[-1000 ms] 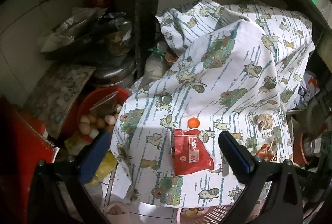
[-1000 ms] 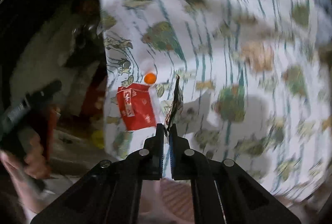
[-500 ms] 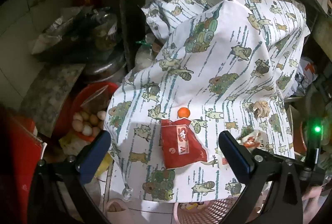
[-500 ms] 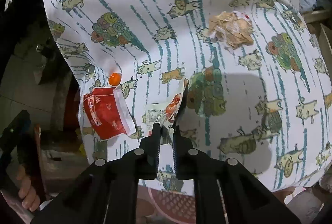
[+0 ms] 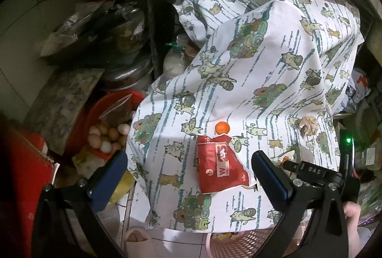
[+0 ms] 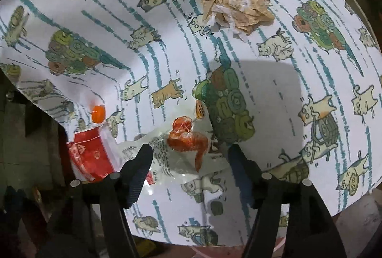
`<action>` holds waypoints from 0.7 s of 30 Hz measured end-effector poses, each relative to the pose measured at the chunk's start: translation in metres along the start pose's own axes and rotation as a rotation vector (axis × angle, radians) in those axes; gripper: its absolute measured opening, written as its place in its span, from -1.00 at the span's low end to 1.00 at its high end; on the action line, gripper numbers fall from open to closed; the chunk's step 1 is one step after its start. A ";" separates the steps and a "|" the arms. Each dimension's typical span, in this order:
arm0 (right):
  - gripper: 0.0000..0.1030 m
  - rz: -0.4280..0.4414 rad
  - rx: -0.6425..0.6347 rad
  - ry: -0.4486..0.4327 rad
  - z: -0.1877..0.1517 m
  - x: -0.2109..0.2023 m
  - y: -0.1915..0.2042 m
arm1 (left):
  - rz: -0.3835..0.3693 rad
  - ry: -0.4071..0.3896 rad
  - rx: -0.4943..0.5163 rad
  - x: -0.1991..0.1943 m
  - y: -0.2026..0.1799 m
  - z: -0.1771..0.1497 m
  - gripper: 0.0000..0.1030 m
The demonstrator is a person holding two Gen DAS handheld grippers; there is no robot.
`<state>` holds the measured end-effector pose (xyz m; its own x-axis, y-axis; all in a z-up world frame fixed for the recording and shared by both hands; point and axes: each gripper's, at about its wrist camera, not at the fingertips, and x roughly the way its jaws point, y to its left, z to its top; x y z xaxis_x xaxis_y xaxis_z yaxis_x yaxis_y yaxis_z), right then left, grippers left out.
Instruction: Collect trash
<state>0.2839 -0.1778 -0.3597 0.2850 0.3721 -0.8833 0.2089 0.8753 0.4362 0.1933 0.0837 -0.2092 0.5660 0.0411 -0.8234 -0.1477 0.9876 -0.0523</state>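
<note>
A cat-print cloth [image 5: 274, 71] [image 6: 274, 95] covers the table. On it lie a red snack bag [image 5: 219, 167] [image 6: 89, 157], a small orange cap [image 5: 222, 127] [image 6: 98, 113], a crumpled brown paper ball [image 5: 309, 125] [image 6: 237, 6] and a clear wrapper with red-orange print [image 6: 188, 150]. My right gripper [image 6: 189, 157] hangs low over the clear wrapper, its jaws opening; the wrapper lies loose on the cloth between them, pads not pressing it. My left gripper [image 5: 188, 176] stands open above the red bag, holding nothing.
A pink perforated basket [image 5: 241, 243] sits under the cloth's front edge. At left are a red basin of eggs [image 5: 105, 134], metal pots [image 5: 129, 67] and a red box [image 5: 21, 176]. A slipper [image 5: 136, 239] lies on the tiled floor.
My right gripper came down to the cloth with the clear wrapper pinched, then its jaws spread and the wrapper dropped flat. The left gripper stayed put, still open.
</note>
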 end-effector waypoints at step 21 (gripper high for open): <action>0.81 -0.612 -0.473 -0.223 -0.015 0.031 0.118 | 0.017 -0.025 0.003 -0.009 0.003 0.000 1.00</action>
<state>0.3038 -0.0580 -0.3380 0.4384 -0.2422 -0.8655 -0.0155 0.9608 -0.2767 0.1876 0.0863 -0.2020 0.5838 0.0613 -0.8096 -0.1550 0.9872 -0.0370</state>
